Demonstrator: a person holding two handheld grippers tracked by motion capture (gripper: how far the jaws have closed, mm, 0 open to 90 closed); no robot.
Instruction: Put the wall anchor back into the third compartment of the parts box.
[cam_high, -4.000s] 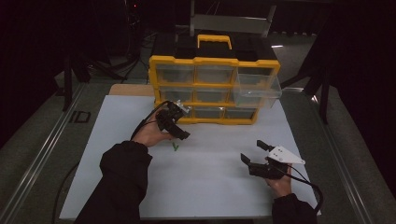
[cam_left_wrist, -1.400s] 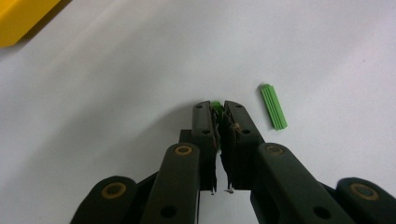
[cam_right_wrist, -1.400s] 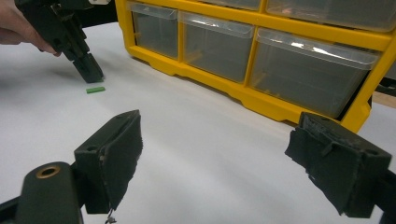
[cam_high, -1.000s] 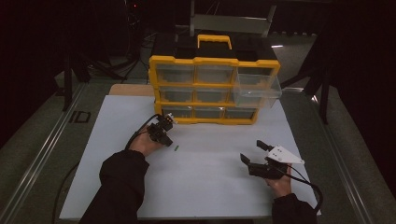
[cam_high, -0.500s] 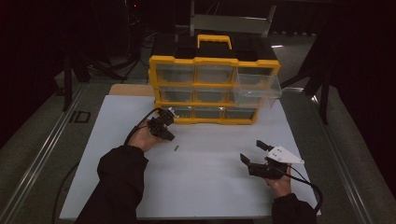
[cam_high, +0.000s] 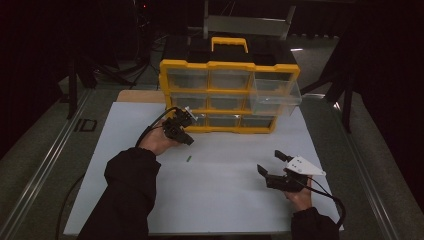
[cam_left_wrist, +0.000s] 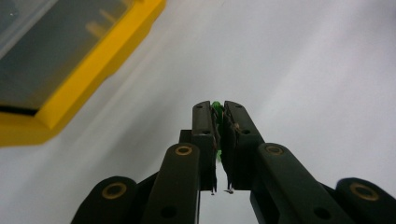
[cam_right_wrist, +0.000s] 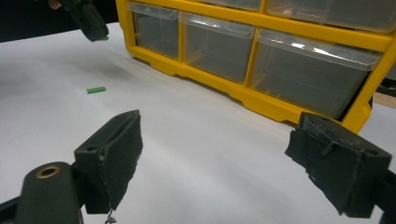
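Note:
My left gripper (cam_high: 187, 140) hangs above the white mat in front of the yellow drawer cabinet (cam_high: 229, 70), shut on a small green piece (cam_left_wrist: 216, 106) whose tip pokes out between the pads. In the right gripper view the left gripper (cam_right_wrist: 95, 35) is at top left with green at its tip. A second green piece (cam_high: 189, 159) lies flat on the mat, below and right of the left gripper; the same green piece (cam_right_wrist: 95, 90) is seen from the right. My right gripper (cam_high: 267, 162) rests low at the mat's right side, open and empty, its pads (cam_right_wrist: 119, 154) wide apart.
The cabinet has clear drawers in rows; one clear drawer (cam_high: 275, 96) at its right is pulled out. The white mat (cam_high: 220, 200) covers the table between dark metal rails (cam_high: 45, 165). A cable (cam_high: 150, 130) loops from the left gripper.
My left gripper has risen off the mat toward the cabinet with a green piece in it. The other green piece stays on the mat. The right gripper has kept still.

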